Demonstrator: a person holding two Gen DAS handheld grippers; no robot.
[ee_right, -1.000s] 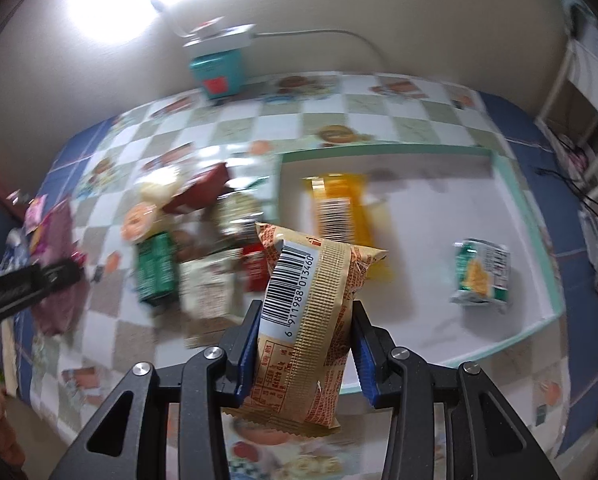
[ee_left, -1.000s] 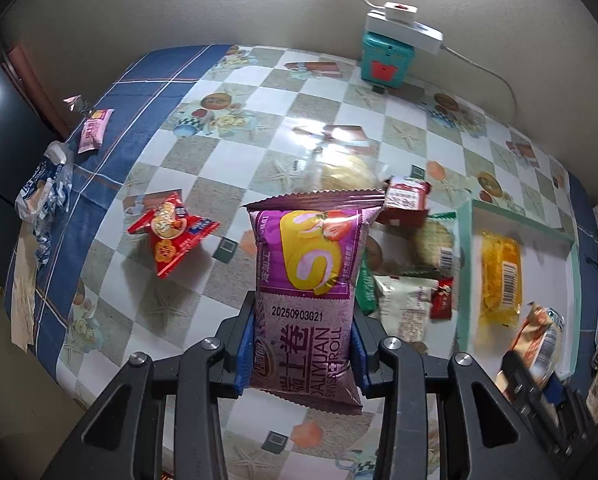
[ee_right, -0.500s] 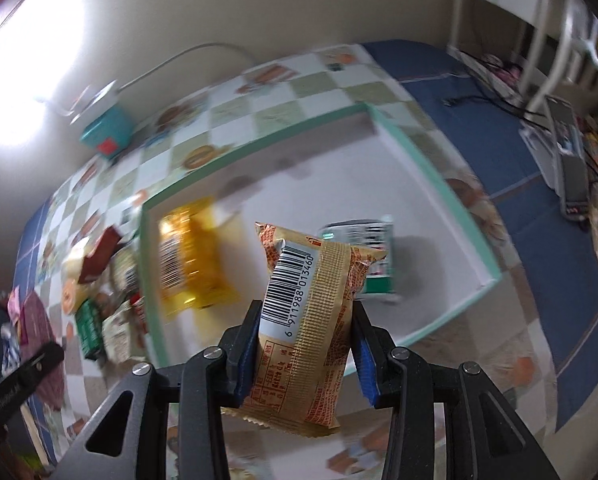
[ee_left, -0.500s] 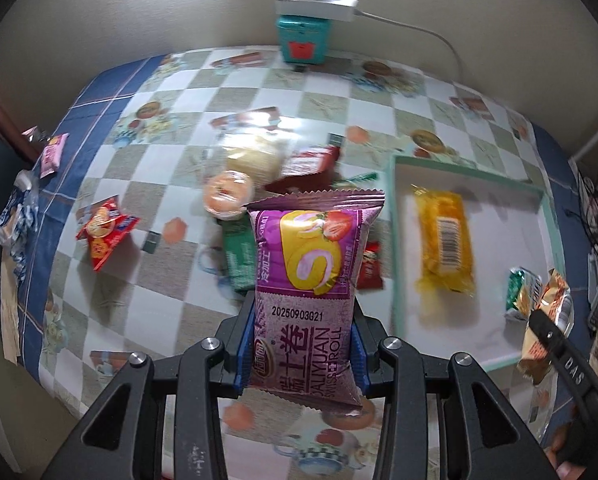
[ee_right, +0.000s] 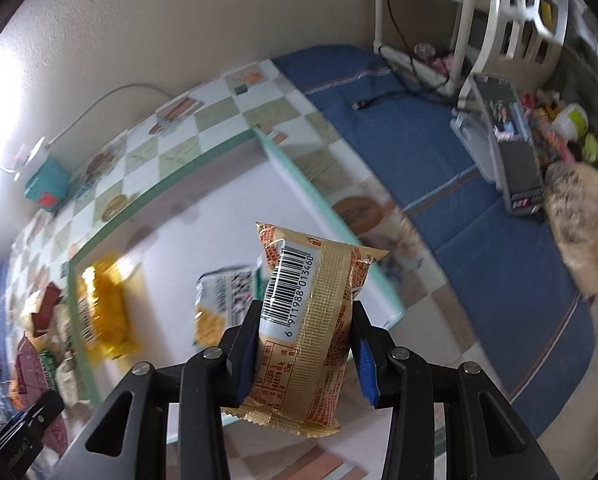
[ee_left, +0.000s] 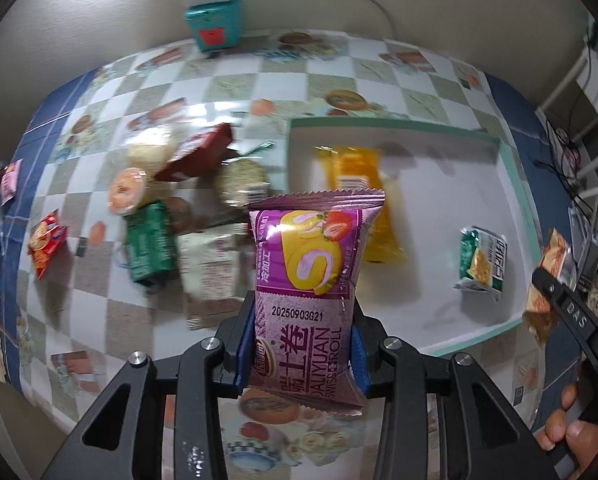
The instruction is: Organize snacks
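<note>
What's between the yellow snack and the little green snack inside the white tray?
Nothing: between the yellow snack and the green snack only bare white tray floor shows, clearest in the left wrist view.

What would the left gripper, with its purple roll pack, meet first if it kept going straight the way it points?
Probably the yellow pack in the tray, or the tray's near-left floor beside it. The left gripper aims about there; depth is unclear.
</note>
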